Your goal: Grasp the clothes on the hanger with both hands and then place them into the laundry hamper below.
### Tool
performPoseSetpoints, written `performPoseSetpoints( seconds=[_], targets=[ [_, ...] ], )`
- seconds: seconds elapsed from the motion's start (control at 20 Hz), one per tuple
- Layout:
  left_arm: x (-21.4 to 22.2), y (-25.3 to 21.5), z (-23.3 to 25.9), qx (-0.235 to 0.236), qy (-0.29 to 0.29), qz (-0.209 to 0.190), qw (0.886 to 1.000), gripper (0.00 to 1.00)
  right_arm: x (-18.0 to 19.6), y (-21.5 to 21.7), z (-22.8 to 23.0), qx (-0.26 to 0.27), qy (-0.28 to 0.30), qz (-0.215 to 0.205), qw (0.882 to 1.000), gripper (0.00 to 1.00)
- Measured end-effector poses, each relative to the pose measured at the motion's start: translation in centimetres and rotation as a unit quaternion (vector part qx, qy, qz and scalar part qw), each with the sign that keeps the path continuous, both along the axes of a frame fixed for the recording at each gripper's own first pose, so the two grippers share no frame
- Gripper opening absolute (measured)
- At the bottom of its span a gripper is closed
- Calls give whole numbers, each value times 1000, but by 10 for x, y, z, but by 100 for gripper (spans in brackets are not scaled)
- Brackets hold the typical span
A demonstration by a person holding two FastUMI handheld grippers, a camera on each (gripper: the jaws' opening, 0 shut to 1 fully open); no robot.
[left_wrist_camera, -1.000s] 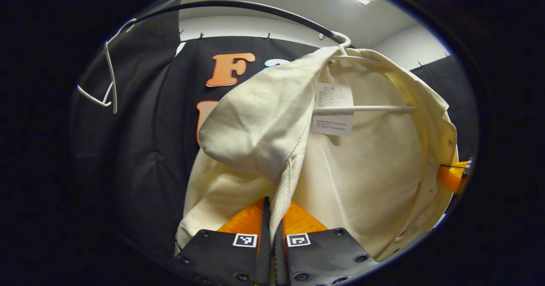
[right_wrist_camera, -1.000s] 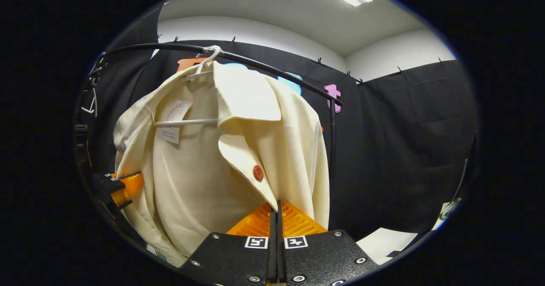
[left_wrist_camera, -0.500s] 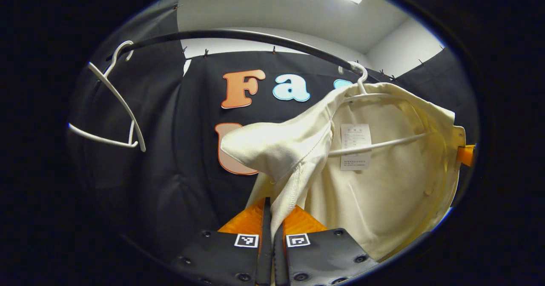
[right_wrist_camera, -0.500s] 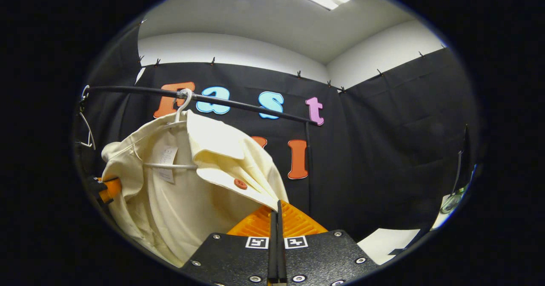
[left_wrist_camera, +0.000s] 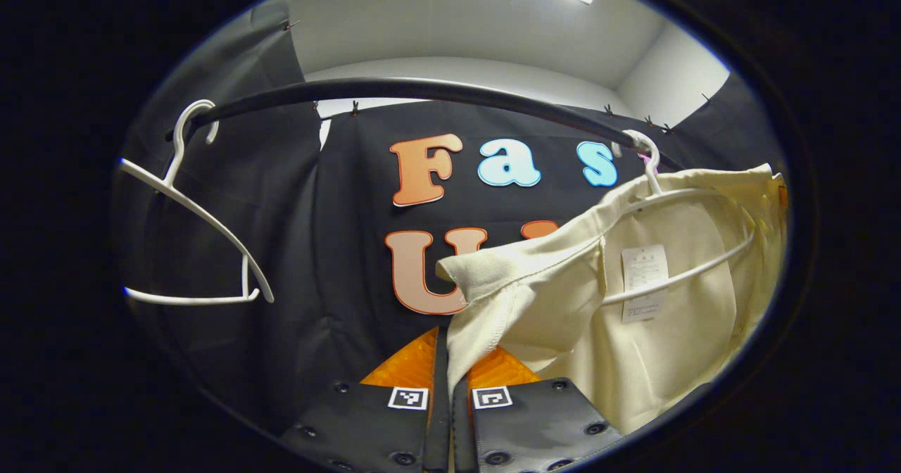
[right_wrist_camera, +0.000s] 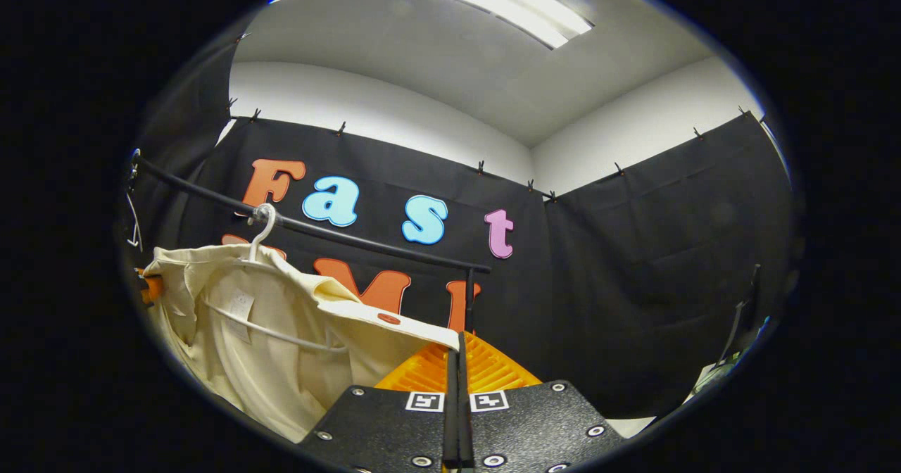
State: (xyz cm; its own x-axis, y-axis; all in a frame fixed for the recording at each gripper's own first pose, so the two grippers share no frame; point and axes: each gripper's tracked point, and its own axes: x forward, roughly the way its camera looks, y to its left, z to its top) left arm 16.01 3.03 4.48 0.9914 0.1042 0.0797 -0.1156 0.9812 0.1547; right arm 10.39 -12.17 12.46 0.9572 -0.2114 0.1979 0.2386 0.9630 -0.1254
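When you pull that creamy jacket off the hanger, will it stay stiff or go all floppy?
Probably floppy: the jacket already sags and folds between the left gripper and the hanger. It looks fairly light, since thin edges pinched by the right gripper hold it. It may snag on the hanger.

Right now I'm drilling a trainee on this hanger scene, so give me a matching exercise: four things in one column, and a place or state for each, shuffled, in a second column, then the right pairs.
Things:
1. cream shirt
2. empty hanger
3. rail
4. care label

Places or states:
A. runs overhead, carrying both hangers' hooks
B. hangs bare at the far left in the left gripper view
C. sewn inside the shirt, crossing the hanger's bar
D. on its hanger, stretched out by both grippers' closed jaws

Pairs: 1-D, 2-B, 3-A, 4-C
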Motion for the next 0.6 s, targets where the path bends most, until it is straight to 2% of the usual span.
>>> performPoseSetpoints(
  seconds=[0.2, 0.35, 0.6],
  targets=[
    [23, 13, 25, 21, -25, 16, 999, 9, 21, -10, 22, 2, -14, 2, 1000, 0],
    [44, 23, 34, 33, -34, 23, 999, 9, 43, -18, 37, -20, -17, 1, 1000, 0],
    [76, 33, 41, 33, -52, 51, 997, 9, 86, -14, 30, -13, -2, 20, 1000, 0]
  ],
)
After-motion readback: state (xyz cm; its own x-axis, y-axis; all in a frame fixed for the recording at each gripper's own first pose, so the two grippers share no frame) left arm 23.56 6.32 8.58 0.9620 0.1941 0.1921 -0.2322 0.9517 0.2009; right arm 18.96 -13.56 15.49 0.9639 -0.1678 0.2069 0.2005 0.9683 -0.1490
